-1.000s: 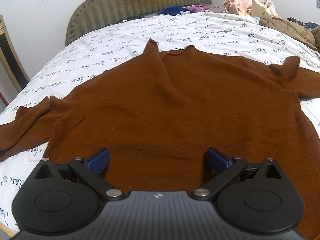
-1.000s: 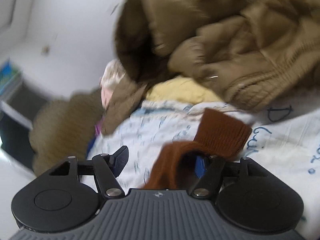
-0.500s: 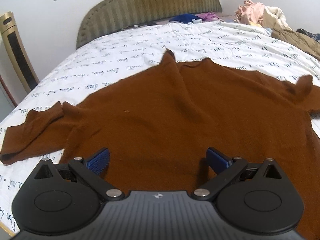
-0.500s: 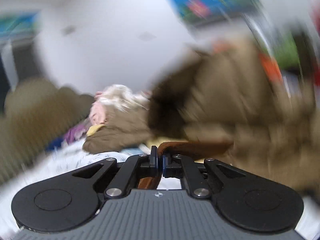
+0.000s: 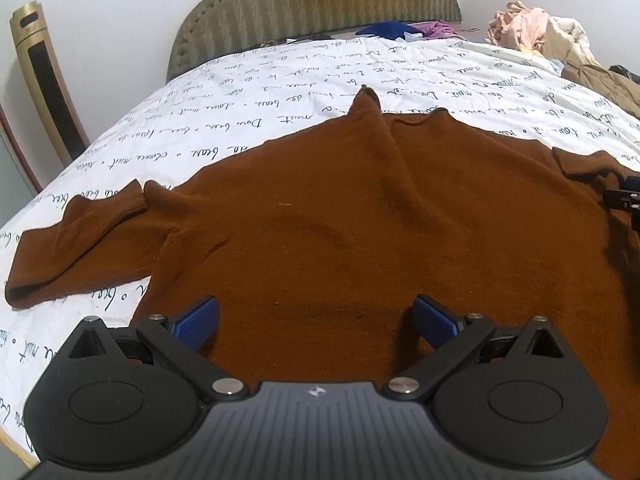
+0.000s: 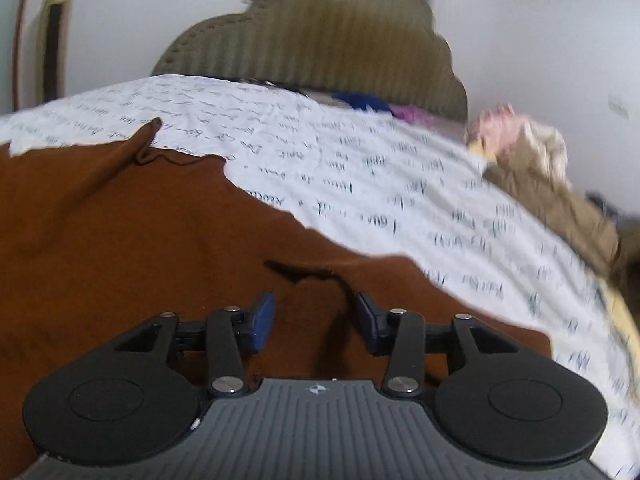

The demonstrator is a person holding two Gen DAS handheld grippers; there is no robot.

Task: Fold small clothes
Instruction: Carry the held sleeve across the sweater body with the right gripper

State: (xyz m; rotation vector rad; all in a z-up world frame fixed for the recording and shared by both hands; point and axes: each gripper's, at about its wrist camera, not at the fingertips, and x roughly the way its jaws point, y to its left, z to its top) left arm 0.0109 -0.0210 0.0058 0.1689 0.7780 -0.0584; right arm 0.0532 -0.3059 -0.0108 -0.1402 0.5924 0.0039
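Observation:
A brown knit sweater lies spread flat on the bed, collar toward the headboard. Its left sleeve stretches out to the left. Its right sleeve is folded in over the body. My left gripper is open and empty above the sweater's lower middle. My right gripper is open and empty, just above the folded-in sleeve on the sweater's right side. It also shows at the right edge of the left wrist view.
The white bedsheet with handwriting print covers the bed. A padded olive headboard stands at the far end. A pile of clothes and a tan jacket lies at the far right. A gold tower fan stands left.
My right gripper, shut on the right sleeve half a second ago, has swung it in over the sweater body and opened, letting it go. My left gripper has lifted and drawn back slightly.

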